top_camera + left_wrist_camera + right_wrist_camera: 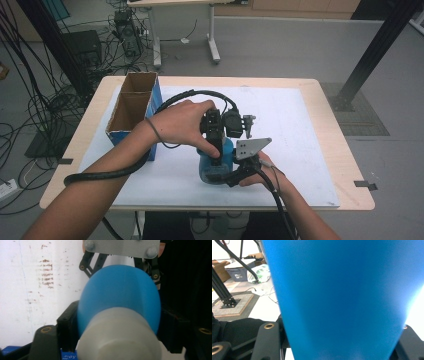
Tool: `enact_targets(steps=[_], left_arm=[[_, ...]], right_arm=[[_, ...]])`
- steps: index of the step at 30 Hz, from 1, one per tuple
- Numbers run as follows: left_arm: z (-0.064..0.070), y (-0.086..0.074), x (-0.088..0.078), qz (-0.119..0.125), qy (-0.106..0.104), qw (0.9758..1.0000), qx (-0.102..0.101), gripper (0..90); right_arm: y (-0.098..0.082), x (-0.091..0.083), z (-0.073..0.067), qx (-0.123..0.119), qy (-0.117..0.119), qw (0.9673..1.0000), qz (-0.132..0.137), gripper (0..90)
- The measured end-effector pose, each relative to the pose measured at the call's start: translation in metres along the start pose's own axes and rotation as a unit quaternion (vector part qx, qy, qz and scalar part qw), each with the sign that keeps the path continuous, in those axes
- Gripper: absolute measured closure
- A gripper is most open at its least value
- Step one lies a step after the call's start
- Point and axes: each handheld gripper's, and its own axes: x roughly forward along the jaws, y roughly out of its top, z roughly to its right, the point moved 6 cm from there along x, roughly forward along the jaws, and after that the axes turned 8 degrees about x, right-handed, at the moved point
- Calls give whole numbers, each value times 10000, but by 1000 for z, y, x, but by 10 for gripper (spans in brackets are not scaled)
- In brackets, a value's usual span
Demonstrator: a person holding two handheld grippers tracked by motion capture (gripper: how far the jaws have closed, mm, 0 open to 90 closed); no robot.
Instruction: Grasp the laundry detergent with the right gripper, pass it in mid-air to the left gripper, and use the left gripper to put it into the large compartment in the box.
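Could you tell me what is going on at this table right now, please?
A person is working a blue bottle with both handheld grippers over the white mat. The right gripper is clamped on the bottle's blue body, holding it in place. The left gripper comes down from above, its jaws on either side of the pale cap, apparently gripping it. An open cardboard box with a blue side stands at the left.

Blue bottle with pale cap, upright on white mat near front table edge.
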Motion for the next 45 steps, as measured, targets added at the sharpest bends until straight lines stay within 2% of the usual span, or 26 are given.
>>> enact_targets(steps=[1, 5, 34, 45], left_arm=[[0, 0, 0, -2, -14, 10000, -5, 361], [0, 1, -1, -46, -28, 10000, 5, 365], [1, 4, 0, -167, -64, 9998, -104, 368], [-1, 2, 1, -133, -78, 9998, -157, 366]], right_arm=[[0, 0, 0, -5, 17, 10000, -2, 402], [0, 1, -1, -6, 20, 10000, 6, 402], [-1, 2, 0, -58, 72, 10000, 26, 402], [-1, 3, 1, -45, 66, 10000, 16, 402]])
